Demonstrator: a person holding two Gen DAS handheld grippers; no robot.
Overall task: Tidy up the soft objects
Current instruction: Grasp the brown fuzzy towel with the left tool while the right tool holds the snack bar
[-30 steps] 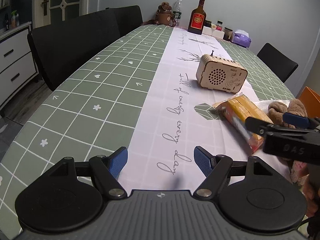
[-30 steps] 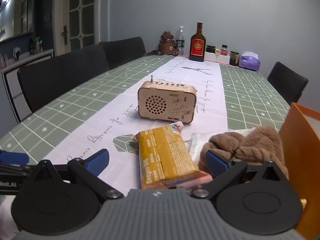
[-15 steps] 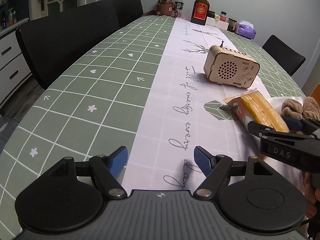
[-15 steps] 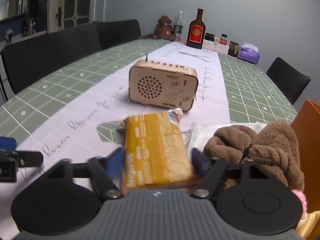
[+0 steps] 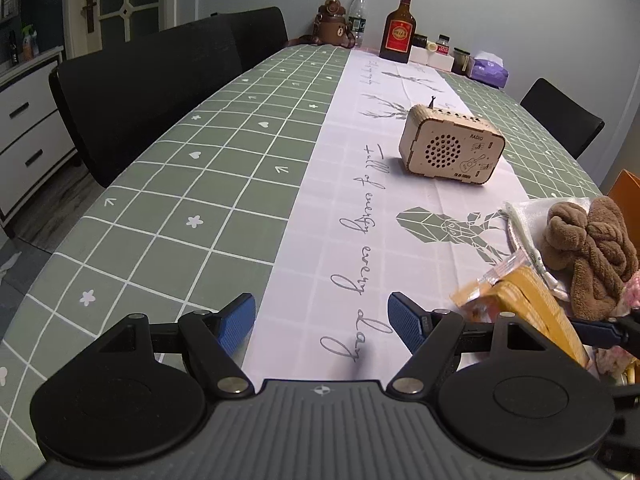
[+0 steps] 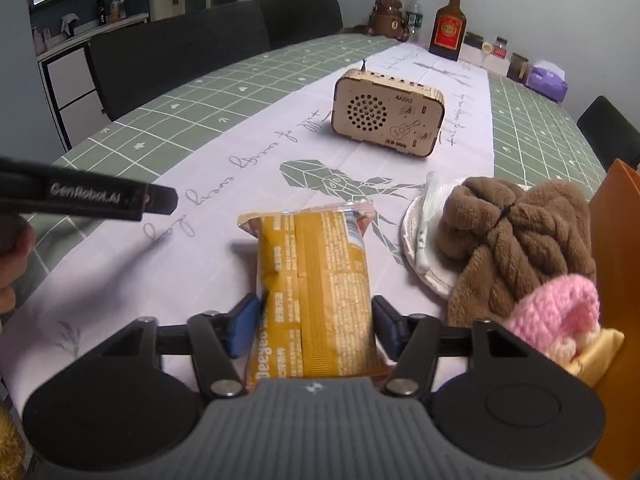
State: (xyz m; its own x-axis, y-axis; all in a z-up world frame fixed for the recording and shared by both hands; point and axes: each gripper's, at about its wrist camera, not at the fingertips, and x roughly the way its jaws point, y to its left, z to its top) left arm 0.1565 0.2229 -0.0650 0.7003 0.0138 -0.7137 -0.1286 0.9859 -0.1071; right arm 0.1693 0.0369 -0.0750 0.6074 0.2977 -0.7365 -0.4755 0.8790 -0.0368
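My right gripper (image 6: 314,330) is shut on a yellow snack packet (image 6: 316,276) and holds it lifted above the table; the packet also shows in the left wrist view (image 5: 532,312). A brown plush towel bundle (image 6: 516,224) lies on a white packet (image 6: 420,248) to its right, also seen in the left wrist view (image 5: 588,248). A pink knitted item (image 6: 560,312) and a yellow soft item (image 6: 596,352) lie beside it. My left gripper (image 5: 320,324) is open and empty over the white table runner.
A wooden radio (image 5: 452,148) stands mid-table. An orange container (image 6: 620,280) stands at the right edge. Bottles, jars and a purple tissue pack (image 5: 490,70) line the far end. Black chairs (image 5: 152,88) stand along the left side.
My right gripper closed on the snack packet and lifted it back toward the table's near edge. The left gripper stayed open, shifting slightly.
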